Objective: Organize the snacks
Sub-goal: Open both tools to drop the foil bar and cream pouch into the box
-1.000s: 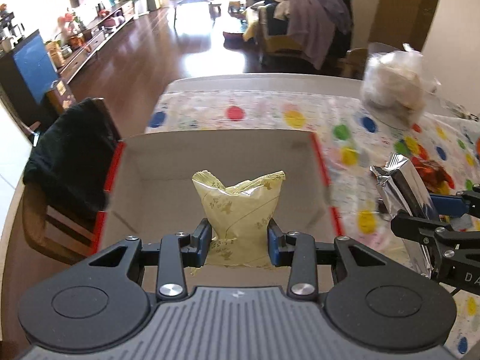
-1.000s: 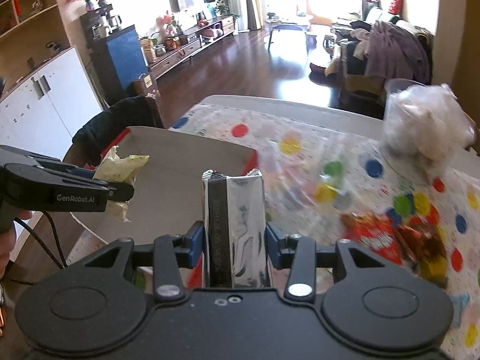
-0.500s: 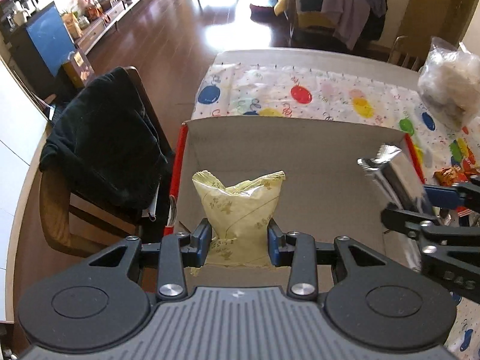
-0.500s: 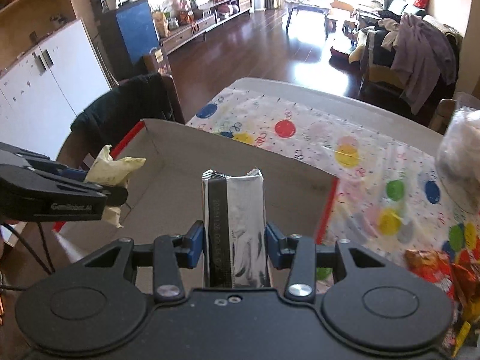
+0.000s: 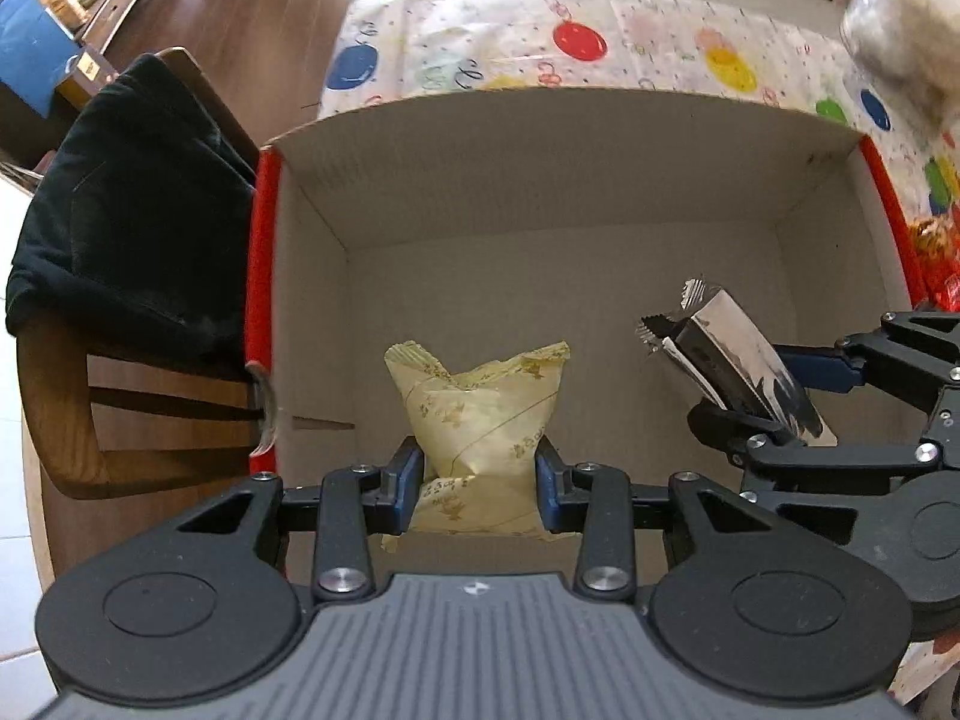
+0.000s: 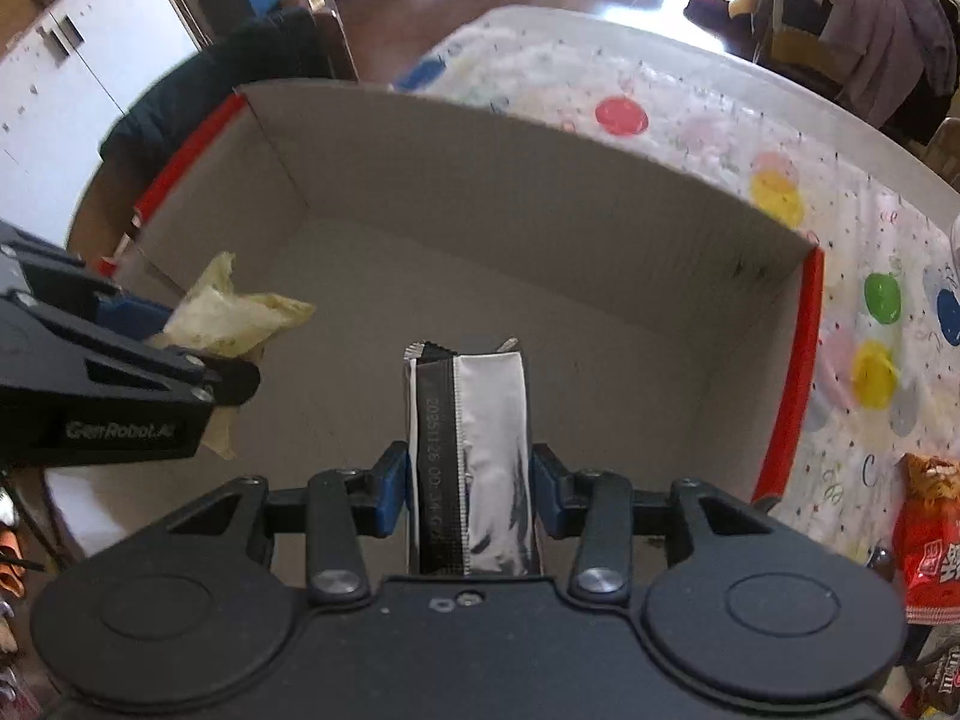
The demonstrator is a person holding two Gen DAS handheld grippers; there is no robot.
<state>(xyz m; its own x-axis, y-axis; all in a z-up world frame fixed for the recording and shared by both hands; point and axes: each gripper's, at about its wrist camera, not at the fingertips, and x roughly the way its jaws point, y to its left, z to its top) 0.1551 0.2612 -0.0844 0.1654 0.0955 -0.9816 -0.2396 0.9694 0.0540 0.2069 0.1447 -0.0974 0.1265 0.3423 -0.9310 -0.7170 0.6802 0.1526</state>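
Cardboard box (image 5: 564,192): grey-brown inside, red on its outer sides; you look down into it from above, and its floor is bare under both packets.
Left gripper (image 5: 479,476): your blue pads are clamped on the pale yellow snack bag (image 5: 480,408), which hangs over the box floor near the front wall, at about 6 o'clock in the left wrist view.
Right gripper (image 6: 469,480): your pads are clamped on the silver foil packet (image 6: 489,450), dark seam to the left, with printed figures on it; it hangs over the box interior.
Side by side: from the left wrist you see the right gripper at 3 o'clock; from the right wrist you see the left one at 9 o'clock. The two packets are apart, not touching.
Tablecloth (image 6: 690,102): white with big coloured dots, red, yellow, green, blue; it covers the table beyond the box, from 12 to 3 o'clock.
Red snack packets (image 6: 930,540): lying on the cloth outside the box, at 4 o'clock in the right wrist view.
Clear plastic bag (image 5: 906,30): blurred, at 1 o'clock on the table; I cannot tell its contents.
Wooden chair (image 5: 90,408): at 9 o'clock beside the box, a black garment (image 5: 126,228) draped over it.
Room: dark wood floor (image 5: 240,12), white cabinets (image 6: 66,78), clothes (image 6: 870,6) heaped on furniture far behind.
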